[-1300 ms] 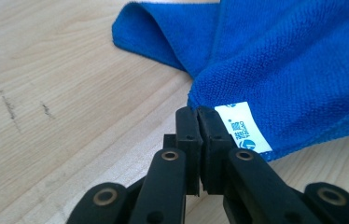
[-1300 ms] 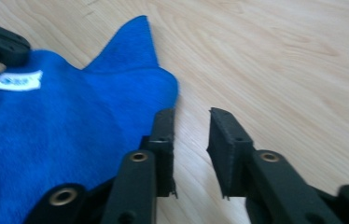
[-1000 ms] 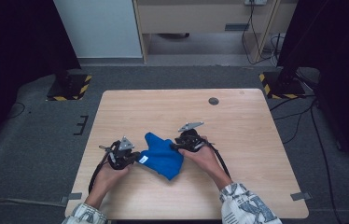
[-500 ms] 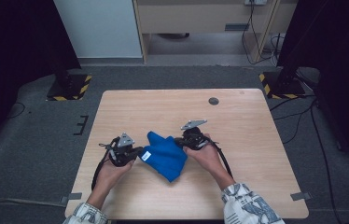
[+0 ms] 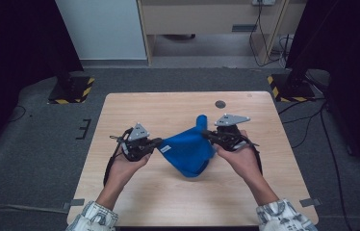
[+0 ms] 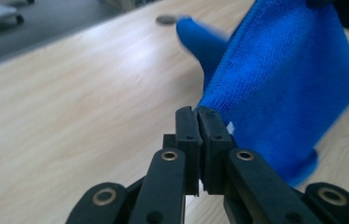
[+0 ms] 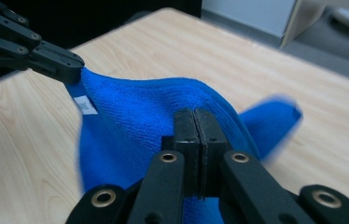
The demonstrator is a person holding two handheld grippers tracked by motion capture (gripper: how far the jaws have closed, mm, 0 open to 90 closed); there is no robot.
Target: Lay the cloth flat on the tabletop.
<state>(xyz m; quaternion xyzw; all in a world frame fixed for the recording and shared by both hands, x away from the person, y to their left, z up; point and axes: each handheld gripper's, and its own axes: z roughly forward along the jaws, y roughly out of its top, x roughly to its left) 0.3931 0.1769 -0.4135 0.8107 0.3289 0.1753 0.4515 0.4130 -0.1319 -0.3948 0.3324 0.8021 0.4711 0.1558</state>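
A blue microfibre cloth point(image 5: 187, 151) hangs stretched between my two grippers above the wooden table point(image 5: 178, 202), its lower fold sagging toward the tabletop. My left gripper point(image 5: 158, 142) is shut on the cloth's left corner, beside a small white label point(image 7: 85, 104). In the left gripper view the jaws point(image 6: 197, 114) are pressed together on the cloth point(image 6: 284, 84). My right gripper point(image 5: 208, 135) is shut on the cloth's upper right edge; its jaws point(image 7: 194, 116) pinch a fold of the cloth point(image 7: 130, 107). The left gripper point(image 7: 72, 65) appears at the top left of the right gripper view.
A small dark round disc point(image 5: 220, 104) lies near the table's far edge. Black stands with yellow-and-black striped bases point(image 5: 72, 91) point(image 5: 289, 86) flank the far corners on the grey floor. A wooden cabinet point(image 5: 207, 19) and cables are beyond.
Both hands have risen and drawn apart, lifting the blue cloth off the table and stretching it between the grippers.
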